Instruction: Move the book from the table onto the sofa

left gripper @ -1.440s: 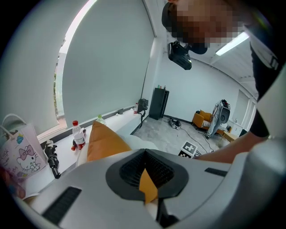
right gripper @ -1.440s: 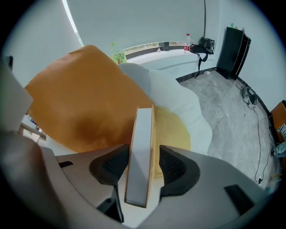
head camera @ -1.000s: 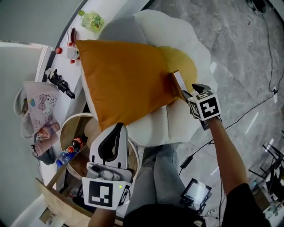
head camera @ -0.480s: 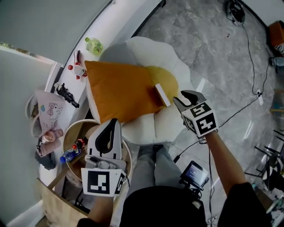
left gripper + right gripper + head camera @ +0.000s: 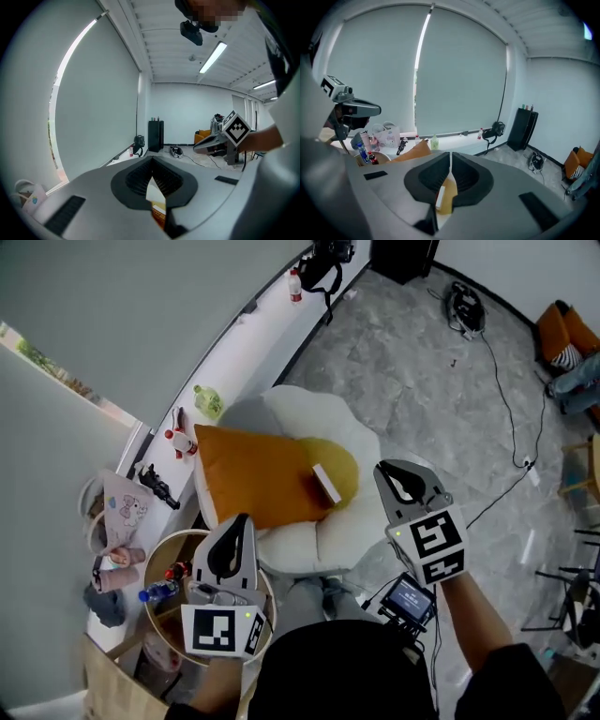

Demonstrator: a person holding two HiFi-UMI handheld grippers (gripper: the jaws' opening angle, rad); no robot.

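Book (image 5: 325, 484) lies on orange cushion (image 5: 248, 488), centre of head view; cushion rests on white sofa (image 5: 342, 538). Right gripper (image 5: 386, 474) just right of book, clear of it; fingers closing, nearly together, nothing between. Left gripper (image 5: 240, 523) at lower left, overlapping rim of round table (image 5: 155, 568); fingers together, empty.

right gripper (image 5: 450, 164) jaws closing, nearly together, nothing between them; through the gap below, a book (image 5: 439, 197) lies on a cushion (image 5: 450, 200).
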